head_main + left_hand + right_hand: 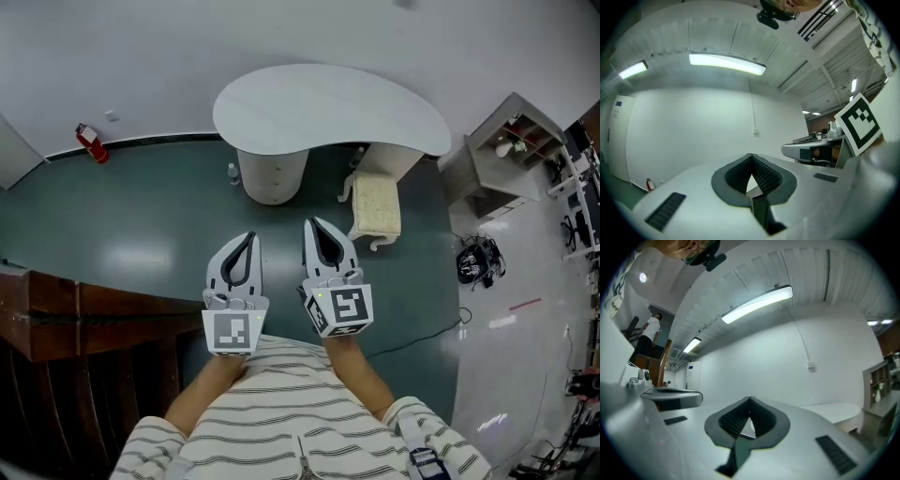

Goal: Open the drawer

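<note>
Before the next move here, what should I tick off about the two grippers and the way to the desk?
1. Left gripper empty: ok, jaws together with nothing between them.
2. Right gripper empty: ok, jaws together, nothing held.
3. Jaws ready to take a handle: not ok, both are shut.
4. Desk close enough: not ok, a stretch of floor lies between it and the grippers.
5. The drawer picked out: cannot tell, the round pedestal under the desk shows no clear handle.
6. Stool out of the way: ok, it stands to the right of the pedestal.
</note>
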The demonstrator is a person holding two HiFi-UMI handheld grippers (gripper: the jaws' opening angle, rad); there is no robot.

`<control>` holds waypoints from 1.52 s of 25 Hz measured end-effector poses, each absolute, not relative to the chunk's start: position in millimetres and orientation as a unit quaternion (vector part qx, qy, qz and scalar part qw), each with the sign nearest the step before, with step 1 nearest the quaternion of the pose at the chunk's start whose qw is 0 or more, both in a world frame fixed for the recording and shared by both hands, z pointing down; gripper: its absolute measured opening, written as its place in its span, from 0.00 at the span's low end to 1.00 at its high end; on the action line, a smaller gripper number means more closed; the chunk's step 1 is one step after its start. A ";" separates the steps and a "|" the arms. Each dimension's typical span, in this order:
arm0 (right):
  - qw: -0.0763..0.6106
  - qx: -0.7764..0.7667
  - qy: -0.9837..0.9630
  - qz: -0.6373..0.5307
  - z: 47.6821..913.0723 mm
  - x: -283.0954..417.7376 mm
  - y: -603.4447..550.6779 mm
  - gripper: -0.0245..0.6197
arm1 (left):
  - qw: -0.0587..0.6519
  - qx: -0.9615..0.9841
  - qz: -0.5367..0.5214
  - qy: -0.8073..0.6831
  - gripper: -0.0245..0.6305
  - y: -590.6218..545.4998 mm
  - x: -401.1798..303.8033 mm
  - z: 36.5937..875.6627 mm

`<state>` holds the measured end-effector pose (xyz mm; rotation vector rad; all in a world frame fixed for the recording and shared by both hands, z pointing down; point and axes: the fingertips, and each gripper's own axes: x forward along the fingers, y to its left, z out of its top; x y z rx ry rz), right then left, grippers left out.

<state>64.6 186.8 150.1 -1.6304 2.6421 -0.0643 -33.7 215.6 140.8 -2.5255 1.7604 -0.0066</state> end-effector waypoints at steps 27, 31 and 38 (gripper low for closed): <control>-0.004 -0.609 0.792 -0.034 148.1 -9.6 -13.2 0.06 | 0.028 -0.871 -0.006 0.491 0.04 -8.3 -99.3 138.1; -0.010 -0.612 0.790 -0.040 155.4 -11.5 -22.1 0.06 | 0.027 -0.872 -0.014 0.488 0.04 -15.9 -103.7 143.9; -0.010 -0.608 0.792 -0.048 164.4 -0.2 -33.0 0.06 | 0.014 -0.868 -0.018 0.496 0.04 -24.3 -103.4 149.1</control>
